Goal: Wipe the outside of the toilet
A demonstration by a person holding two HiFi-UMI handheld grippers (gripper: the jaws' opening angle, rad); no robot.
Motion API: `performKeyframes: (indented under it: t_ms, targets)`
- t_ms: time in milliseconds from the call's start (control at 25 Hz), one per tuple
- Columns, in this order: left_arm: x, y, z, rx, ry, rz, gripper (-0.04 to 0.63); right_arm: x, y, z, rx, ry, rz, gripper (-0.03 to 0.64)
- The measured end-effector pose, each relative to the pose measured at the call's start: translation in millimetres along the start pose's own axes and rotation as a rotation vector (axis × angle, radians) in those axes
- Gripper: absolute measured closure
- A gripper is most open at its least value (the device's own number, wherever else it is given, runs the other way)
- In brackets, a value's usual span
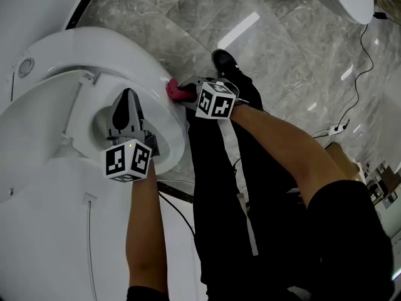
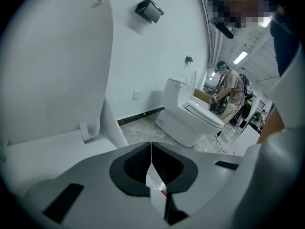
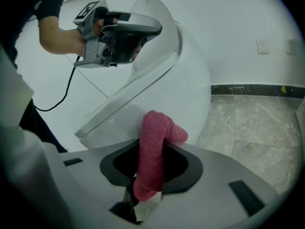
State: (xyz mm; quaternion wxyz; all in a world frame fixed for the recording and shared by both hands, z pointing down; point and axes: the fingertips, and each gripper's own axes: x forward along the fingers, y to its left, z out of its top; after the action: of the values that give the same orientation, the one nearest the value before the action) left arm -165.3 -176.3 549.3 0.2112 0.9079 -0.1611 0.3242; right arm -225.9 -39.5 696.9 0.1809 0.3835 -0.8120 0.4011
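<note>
Left gripper (image 1: 128,99) above toilet (image 1: 145,60); right gripper (image 1: 183,93) with cloth (image 1: 171,88)

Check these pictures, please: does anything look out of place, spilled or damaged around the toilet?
Nothing stands out. The right tool holds a pink cloth at the outside of the toilet, and the left tool, shut and empty, hangs above it. No spill or damage shows.

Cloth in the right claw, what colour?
Plain pinkish red cloth, clamped in the right claw; shows best in the right gripper view.
</note>
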Motion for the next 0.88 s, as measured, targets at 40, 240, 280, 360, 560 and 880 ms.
performKeyframes:
  t_ms: [40, 240, 280, 360, 560, 880]
  targets:
    - [2, 0, 0, 0.0, 0.0, -0.002, 0.577, 0, 5, -6, 0.002, 0.004, 0.007, 0.489]
    - [4, -5, -3, 0.002, 0.007, -0.019, 0.575, 0, 29, -29, 0.032, 0.012, 0.037, 0.489]
    - [5, -7, -4, 0.006, 0.01, -0.025, 0.575, 0, 32, -31, 0.031, 0.015, 0.043, 0.489]
    - [7, -10, -6, 0.015, 0.017, -0.036, 0.575, 0, 36, -35, 0.019, 0.027, 0.059, 0.489]
    - [10, -14, -10, 0.019, 0.029, -0.047, 0.575, 2, 52, -46, 0.005, 0.055, 0.105, 0.489]
    - [11, -9, -1, -0.008, 0.021, -0.029, 0.575, -4, 88, -90, -0.091, 0.29, 0.342, 0.489]
